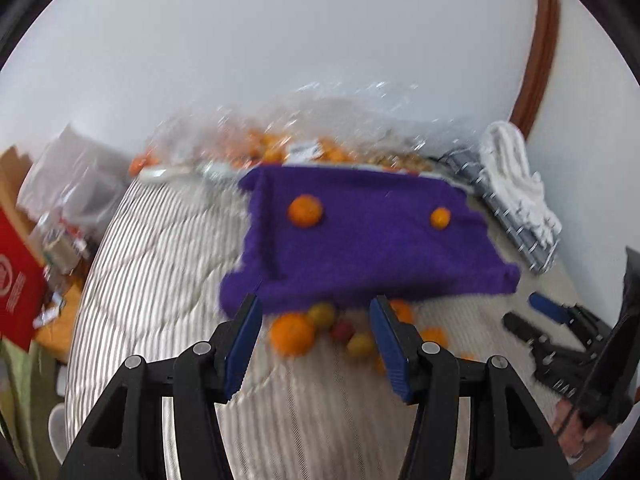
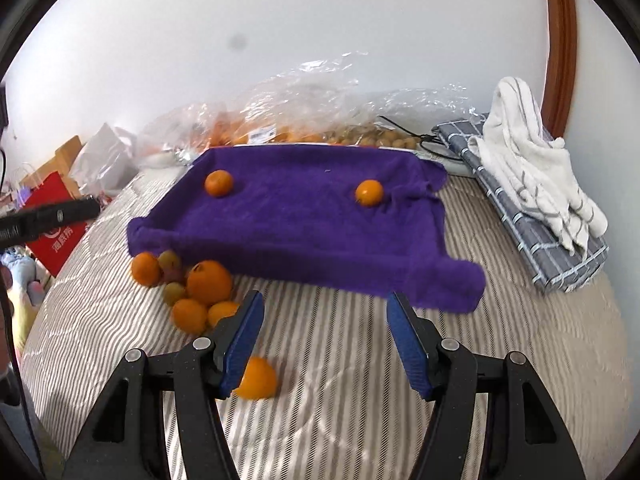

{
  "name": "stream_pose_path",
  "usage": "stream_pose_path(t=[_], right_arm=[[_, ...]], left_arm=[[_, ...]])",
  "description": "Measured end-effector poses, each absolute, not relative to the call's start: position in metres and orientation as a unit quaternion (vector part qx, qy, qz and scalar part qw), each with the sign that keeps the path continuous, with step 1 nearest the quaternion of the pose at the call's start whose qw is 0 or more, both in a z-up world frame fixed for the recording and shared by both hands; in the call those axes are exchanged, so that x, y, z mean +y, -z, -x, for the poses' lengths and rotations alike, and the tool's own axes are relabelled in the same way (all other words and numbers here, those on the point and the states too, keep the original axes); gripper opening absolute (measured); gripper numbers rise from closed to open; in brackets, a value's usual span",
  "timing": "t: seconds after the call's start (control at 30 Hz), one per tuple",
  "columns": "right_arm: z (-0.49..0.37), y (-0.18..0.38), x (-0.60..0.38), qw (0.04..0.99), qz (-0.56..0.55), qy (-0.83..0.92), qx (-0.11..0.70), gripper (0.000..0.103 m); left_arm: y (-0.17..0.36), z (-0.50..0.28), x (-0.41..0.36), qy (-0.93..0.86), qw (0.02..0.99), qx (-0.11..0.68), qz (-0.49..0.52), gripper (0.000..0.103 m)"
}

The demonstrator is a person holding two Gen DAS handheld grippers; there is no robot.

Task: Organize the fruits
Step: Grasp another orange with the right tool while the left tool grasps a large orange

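Right wrist view shows a red paper bag (image 2: 54, 220) with white characters too small to read, past the left edge of a bed covered in a grey-and-white striped quilt (image 2: 340, 360). Two oranges (image 2: 218, 183) sit on a purple towel-lined tray (image 2: 304, 224); loose oranges and small greenish fruits (image 2: 192, 288) lie off its near-left corner. Both the left claw (image 1: 316, 344) and right claw (image 2: 326, 344) are released, empty. White wall behind.

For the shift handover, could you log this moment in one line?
left gripper open, empty | right gripper open, empty | two oranges on purple towel
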State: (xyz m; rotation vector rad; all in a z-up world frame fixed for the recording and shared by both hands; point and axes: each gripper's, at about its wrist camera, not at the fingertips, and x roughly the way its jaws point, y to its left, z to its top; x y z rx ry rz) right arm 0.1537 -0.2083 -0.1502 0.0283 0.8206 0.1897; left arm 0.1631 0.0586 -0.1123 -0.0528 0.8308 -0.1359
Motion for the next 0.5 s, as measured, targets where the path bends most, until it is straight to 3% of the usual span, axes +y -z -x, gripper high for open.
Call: stream_pose_path(t=[0.13, 0.5], right_arm=[[-0.142, 0.159, -0.200, 0.908, -0.021, -0.109, 0.405, 0.057], [-0.129, 0.192, -0.170, 0.888, -0.007, -0.150, 0.436, 0.056]], left_arm=[[0.139, -0.144, 0.086, 0.030, 0.907, 0.417, 0.040, 0.054], [0.186, -0.118, 0.111, 0.011, 0.894, 0.444, 0.062, 0.054]])
